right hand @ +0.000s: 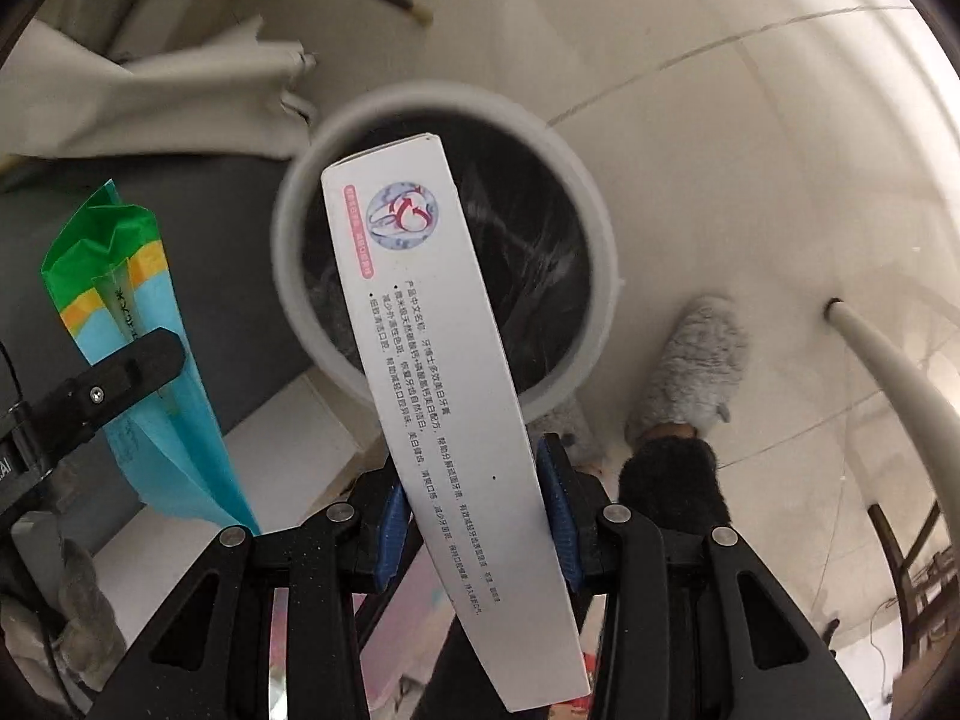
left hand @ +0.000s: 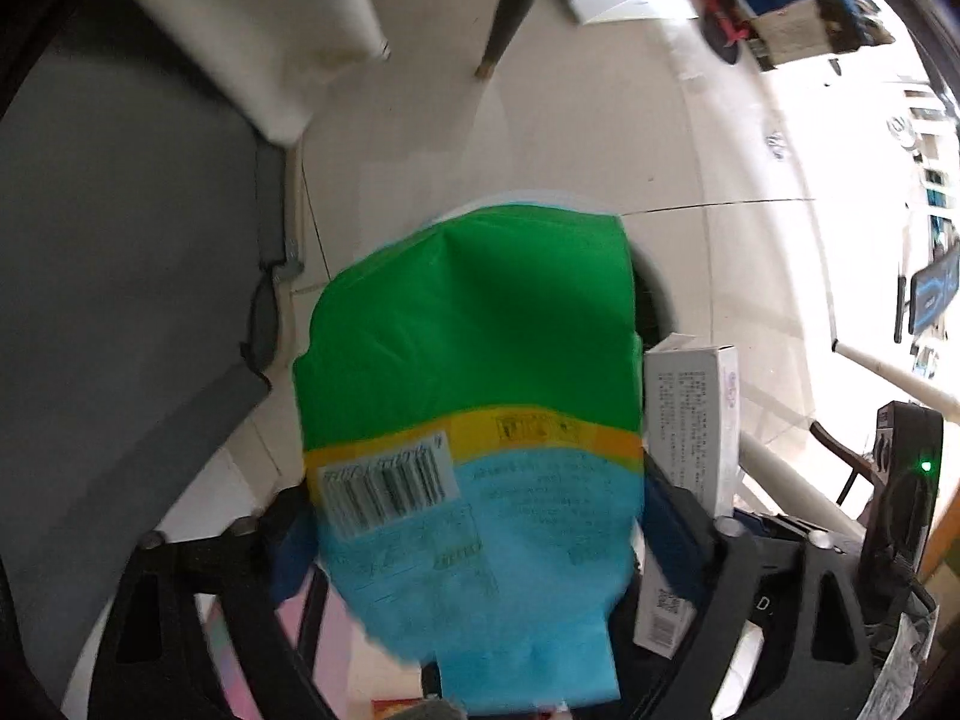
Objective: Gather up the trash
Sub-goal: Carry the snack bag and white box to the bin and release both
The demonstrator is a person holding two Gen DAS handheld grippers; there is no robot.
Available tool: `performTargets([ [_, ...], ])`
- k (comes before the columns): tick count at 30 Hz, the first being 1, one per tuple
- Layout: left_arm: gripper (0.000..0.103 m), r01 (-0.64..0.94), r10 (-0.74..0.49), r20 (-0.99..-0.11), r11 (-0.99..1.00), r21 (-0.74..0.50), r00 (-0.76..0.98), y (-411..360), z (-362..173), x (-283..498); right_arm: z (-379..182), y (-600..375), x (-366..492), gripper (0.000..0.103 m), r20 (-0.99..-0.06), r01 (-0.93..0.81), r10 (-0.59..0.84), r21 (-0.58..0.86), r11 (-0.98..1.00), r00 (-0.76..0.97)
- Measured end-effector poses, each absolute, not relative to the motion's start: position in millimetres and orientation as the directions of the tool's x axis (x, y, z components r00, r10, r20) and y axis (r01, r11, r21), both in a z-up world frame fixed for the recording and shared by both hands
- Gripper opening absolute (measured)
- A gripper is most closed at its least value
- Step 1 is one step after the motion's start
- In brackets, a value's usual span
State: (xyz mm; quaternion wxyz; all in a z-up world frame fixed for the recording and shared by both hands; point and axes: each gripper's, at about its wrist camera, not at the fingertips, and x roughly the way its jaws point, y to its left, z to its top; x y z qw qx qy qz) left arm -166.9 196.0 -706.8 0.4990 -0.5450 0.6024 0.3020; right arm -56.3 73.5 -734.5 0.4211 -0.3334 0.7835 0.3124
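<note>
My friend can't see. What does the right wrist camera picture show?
The right claw grips a long white toothpaste box, held over a round white trash bin with a dark liner. To the left, the other claw holds a green, yellow and blue bag; a fuzzy grey slipper stands on the pale floor.

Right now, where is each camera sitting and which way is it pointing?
Left wrist: on the left gripper, looking down its fingers at the held snack bag over the floor.
Right wrist: on the right gripper, looking down at the white box above the trash bin; slippered foot shows.
Shared: bag, box, bin.
</note>
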Motion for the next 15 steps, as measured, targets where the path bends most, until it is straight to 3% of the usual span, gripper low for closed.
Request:
performTargets([
  [3, 0.101, -0.965, -0.341, -0.937, 0.216, -0.15, 0.07, 193.8, -721.0, -172.2, -771.3, 80.8, -60.3, 0.043, -0.831, -0.785, -0.286, 0.256, 0.564, -0.477],
  [4, 0.101, -0.967, -0.328, -0.943, 0.216, -0.137, 0.06, 192.9, -721.6, -173.6, -779.8, 85.1, -61.6, 0.048, -0.828, -0.785, -0.291, 0.256, 0.564, -0.48],
  [5, 0.101, -0.969, -0.316, -0.947, 0.214, -0.122, 0.049, 190.9, -721.2, -176.2, -783.8, 86.8, -63.9, 0.054, -0.829, -0.789, -0.294, 0.256, 0.559, -0.476],
  [7, 0.101, -0.973, -0.247, -0.969, 0.217, -0.084, 0.028, 187.4, -714.9, -183.6, -780.9, 93.1, -59.1, 0.076, -0.845, -0.802, -0.288, 0.241, 0.547, -0.45],
  [10, 0.101, -0.972, -0.166, -0.985, 0.235, 0.009, -0.049, 180.2, -698.4, -191.4, -769.2, 98.3, -53.9, 0.096, -0.883, -0.835, -0.276, 0.2, 0.512, -0.38],
  [15, 0.101, -0.976, -0.119, -0.99, 0.215, 0.043, -0.069, 171.5, -669.1, -201.9, -738.9, 99.8, -57.3, 0.1, -0.942, -0.899, -0.252, 0.098, 0.428, -0.223],
])
